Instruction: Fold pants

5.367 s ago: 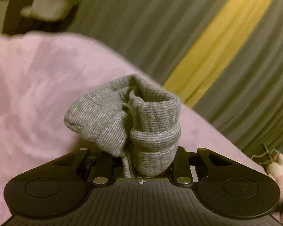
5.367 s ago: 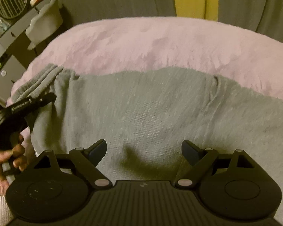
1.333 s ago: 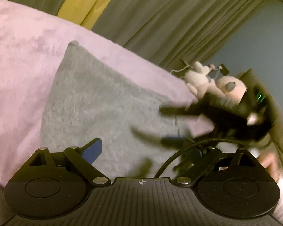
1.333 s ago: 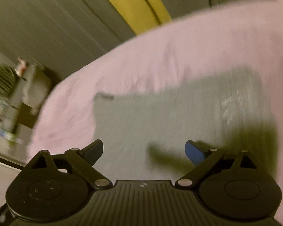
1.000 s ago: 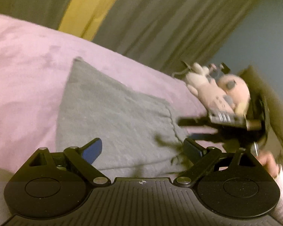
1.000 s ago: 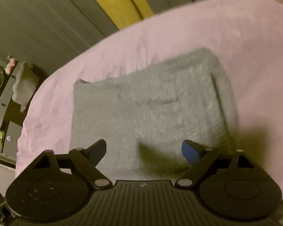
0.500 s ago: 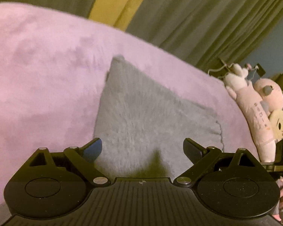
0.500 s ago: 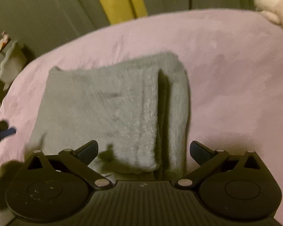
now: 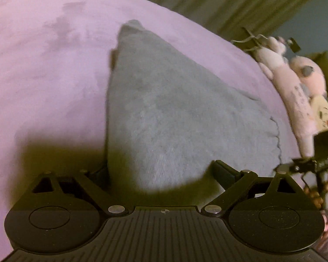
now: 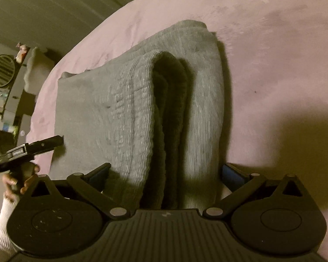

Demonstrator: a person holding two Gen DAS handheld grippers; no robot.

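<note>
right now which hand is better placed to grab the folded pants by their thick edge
Right, probably. The right gripper has its open jaws straddling the stacked layers of the pants, while the left gripper faces only a flat corner.

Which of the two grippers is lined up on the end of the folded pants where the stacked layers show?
The right gripper: its open jaws straddle the layered end of the grey pants. The left gripper faces a smooth flat corner instead.

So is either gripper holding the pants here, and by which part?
Neither. The left gripper and right gripper stand open, straddling the folded pants without pinching them.
</note>
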